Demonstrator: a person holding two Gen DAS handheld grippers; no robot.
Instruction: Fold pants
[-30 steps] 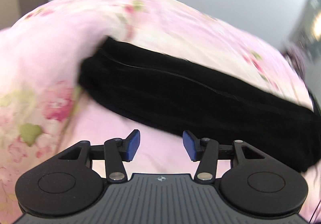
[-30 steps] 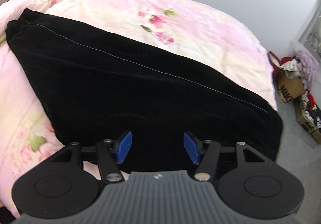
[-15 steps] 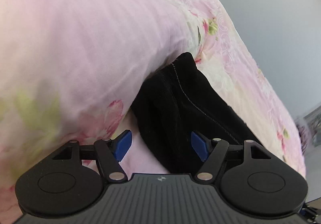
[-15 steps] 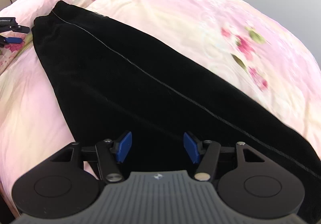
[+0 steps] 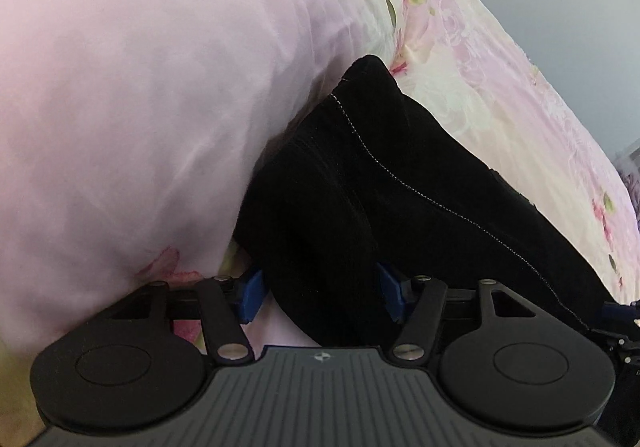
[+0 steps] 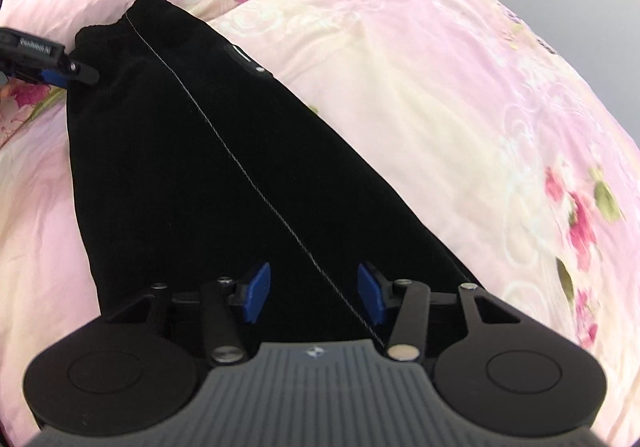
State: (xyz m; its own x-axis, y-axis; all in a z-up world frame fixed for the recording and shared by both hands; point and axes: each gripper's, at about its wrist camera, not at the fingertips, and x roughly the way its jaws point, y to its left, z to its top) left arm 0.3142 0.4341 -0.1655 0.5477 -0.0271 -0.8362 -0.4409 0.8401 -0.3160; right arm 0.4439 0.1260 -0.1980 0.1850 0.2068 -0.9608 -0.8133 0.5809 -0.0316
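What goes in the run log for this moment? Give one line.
black pants: flat on floral quilt | left gripper: jaws closing around pants edge | right gripper: jaws closing over pants

Black pants (image 6: 192, 175) with white side stitching; pink rose-print bed cover (image 6: 460, 119); my blue-padded black jaws.

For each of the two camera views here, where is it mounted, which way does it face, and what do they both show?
Left wrist view: sits on the left claw, facing steeply down at one end of the black pants, beside a pink quilt; its closing pads straddle the cloth edge.
Right wrist view: sits on the right claw, facing down along the pants; its closing pads hover over the cloth.
Shared: the same pants with the pale stitched seam and the quilt; the left claw appears in the right view.
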